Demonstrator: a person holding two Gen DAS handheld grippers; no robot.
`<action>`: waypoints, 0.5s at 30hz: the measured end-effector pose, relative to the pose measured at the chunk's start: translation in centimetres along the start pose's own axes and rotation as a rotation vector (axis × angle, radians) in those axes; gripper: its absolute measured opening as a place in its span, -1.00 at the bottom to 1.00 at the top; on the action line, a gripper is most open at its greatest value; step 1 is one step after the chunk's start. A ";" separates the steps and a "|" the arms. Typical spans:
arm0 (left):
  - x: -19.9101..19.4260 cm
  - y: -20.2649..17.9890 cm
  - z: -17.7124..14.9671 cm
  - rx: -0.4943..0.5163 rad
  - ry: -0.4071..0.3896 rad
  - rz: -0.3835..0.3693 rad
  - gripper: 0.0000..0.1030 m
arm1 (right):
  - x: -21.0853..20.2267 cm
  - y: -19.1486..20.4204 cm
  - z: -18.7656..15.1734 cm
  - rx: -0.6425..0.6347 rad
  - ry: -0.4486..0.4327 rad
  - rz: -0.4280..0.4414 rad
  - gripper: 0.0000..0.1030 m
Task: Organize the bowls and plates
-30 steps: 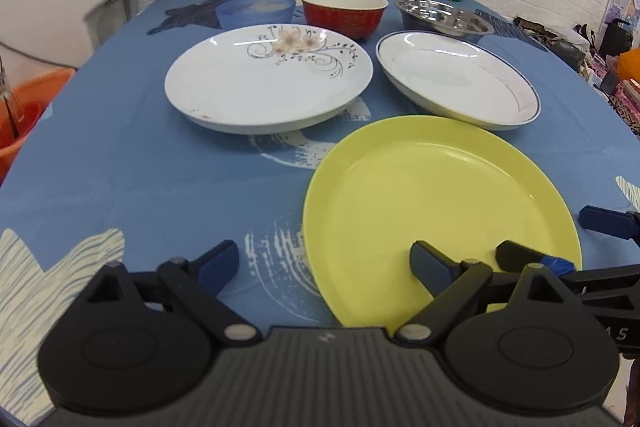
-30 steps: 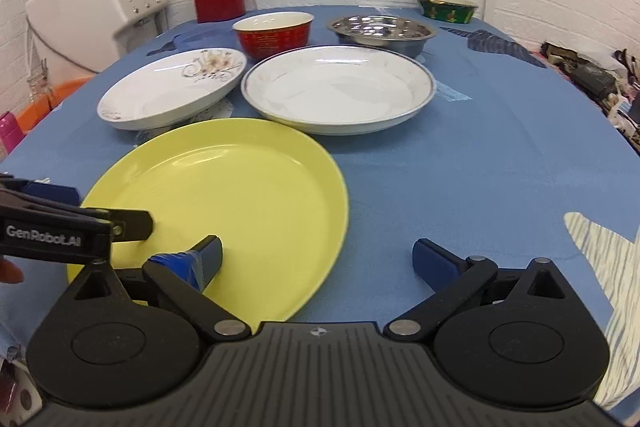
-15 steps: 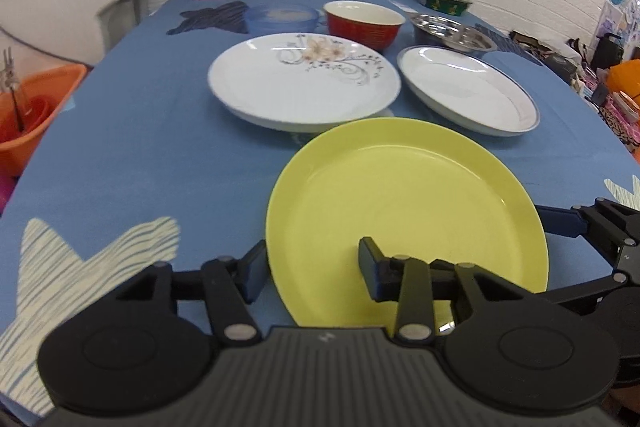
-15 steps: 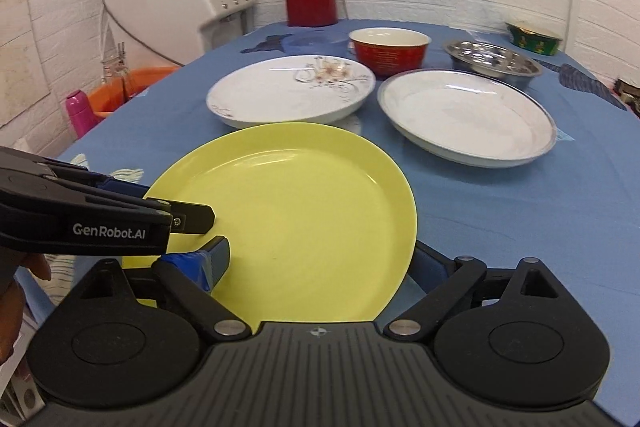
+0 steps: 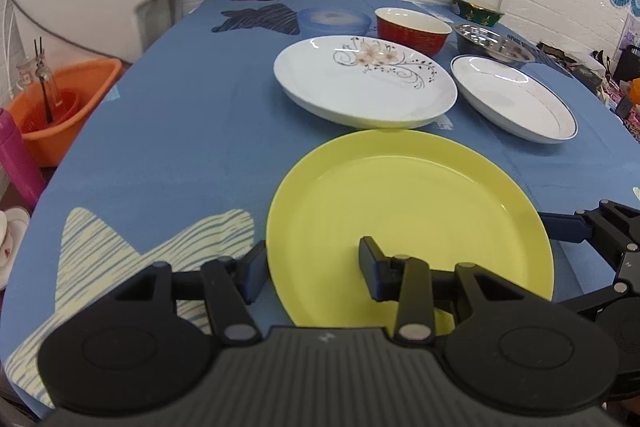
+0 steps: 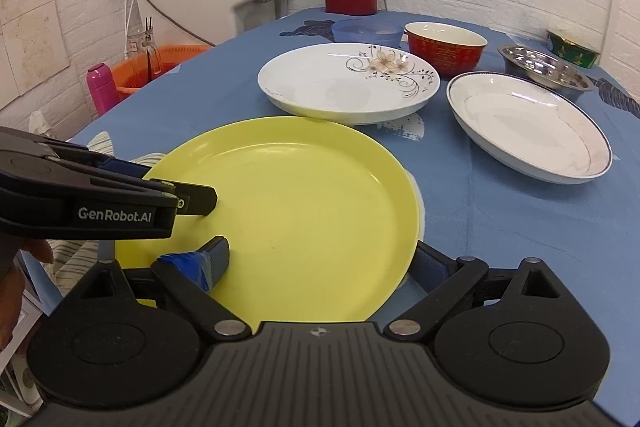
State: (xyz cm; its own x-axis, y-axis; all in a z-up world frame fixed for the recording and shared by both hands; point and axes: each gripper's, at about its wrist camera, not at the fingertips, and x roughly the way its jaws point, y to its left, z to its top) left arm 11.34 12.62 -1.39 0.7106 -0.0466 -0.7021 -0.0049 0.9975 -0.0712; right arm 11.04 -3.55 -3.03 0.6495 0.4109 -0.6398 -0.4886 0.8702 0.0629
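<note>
the sorting looks barely begun: every dish lies on its own on the table (image 5: 168,147), nothing stacked yet. the yellow plate (image 5: 408,211) sits right at the near edge, just in front of both tools, and by my reading it is the first piece being taken up.

the left hand-held gripper (image 5: 312,263) straddles that plate's near-left rim, one finger outside on the cloth and the other over the plate's floor, the jaws parted around the rim and not yet pinched. the right hand-held gripper (image 6: 324,259) does the same from the plate's near-right side, spread wide across the rim, holding nothing; its left finger (image 6: 204,261) is wrapped in blue tape.

ahead of the grippers lies the white flowered plate (image 5: 364,83), its near rim almost meeting the yellow one. to the right of it is the white blue-rimmed plate (image 5: 516,99), deeper and tilted-looking. further off stand the red bowl (image 5: 412,31), a pale blue bowl (image 5: 332,21), a steel bowl (image 5: 494,43) and a green patterned bowl (image 5: 478,11).

the yellow plate is matte, plastic-looking, shallow with a low raised lip. the white ones are glossy glazed ware that catches the light. the steel bowl is shiny and thin-walled. the table wears a blue printed cloth, soft enough to let a finger slide under a rim.

all stacking of plates and nesting of bowls is left to do.
</note>
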 end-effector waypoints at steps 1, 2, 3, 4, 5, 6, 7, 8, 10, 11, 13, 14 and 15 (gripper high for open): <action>0.0 0.1 0.0 -0.007 0.000 -0.003 -0.24 | 0.0 0.1 0.0 -0.002 0.004 0.003 0.65; 0.0 0.2 0.0 -0.010 -0.001 -0.002 -0.14 | 0.1 0.2 0.1 -0.012 0.012 0.003 0.65; 0.0 0.3 0.0 -0.010 0.001 0.016 0.36 | 0.1 0.4 0.2 -0.029 0.021 0.022 0.64; -0.1 0.5 0.1 -0.013 -0.006 0.040 0.55 | -0.1 0.4 0.4 -0.041 0.031 0.046 0.58; -0.5 0.8 0.1 -0.013 -0.024 0.049 0.58 | -0.5 0.0 0.5 -0.039 0.025 0.053 0.58; -1.0 1.2 0.3 -0.011 -0.043 0.058 0.58 | -1.4 -0.7 0.8 -0.024 -0.005 0.033 0.58; -1.4 1.7 0.5 -0.013 -0.060 0.062 0.59 | -2.3 -1.5 1.3 -0.006 -0.040 0.009 0.61; -1.7 2.3 1.0 -0.023 -0.074 0.060 0.63 | -2.8 -2.3 2.1 0.003 -0.068 -0.005 0.61; -1.4 3.4 2.3 -0.046 -0.084 0.053 0.65 | -2.9 -3.7 4.4 -0.012 -0.109 -0.012 0.62; -1.0 3.8 3.0 -0.058 -0.082 0.060 0.65 | -2.4 -4.4 5.7 -0.028 -0.128 -0.013 0.62; -0.3 4.5 4.4 -0.079 -0.086 0.076 0.67 | -0.4 -5.6 8.6 -0.075 -0.162 -0.002 0.62; 0.1 4.8 5.0 -0.086 -0.088 0.083 0.70 | 0.8 -6.2 9.8 -0.089 -0.158 0.001 0.62; 0.5 5.0 5.6 -0.094 -0.088 0.090 0.75 | 2.3 -6.9 11.0 -0.097 -0.146 0.006 0.62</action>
State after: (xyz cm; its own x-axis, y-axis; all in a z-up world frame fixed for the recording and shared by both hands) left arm 15.63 17.93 1.86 0.7632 0.0515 -0.6441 -0.1338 0.9878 -0.0795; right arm 22.28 -5.59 3.44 0.7204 0.4572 -0.5215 -0.5420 0.8403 -0.0120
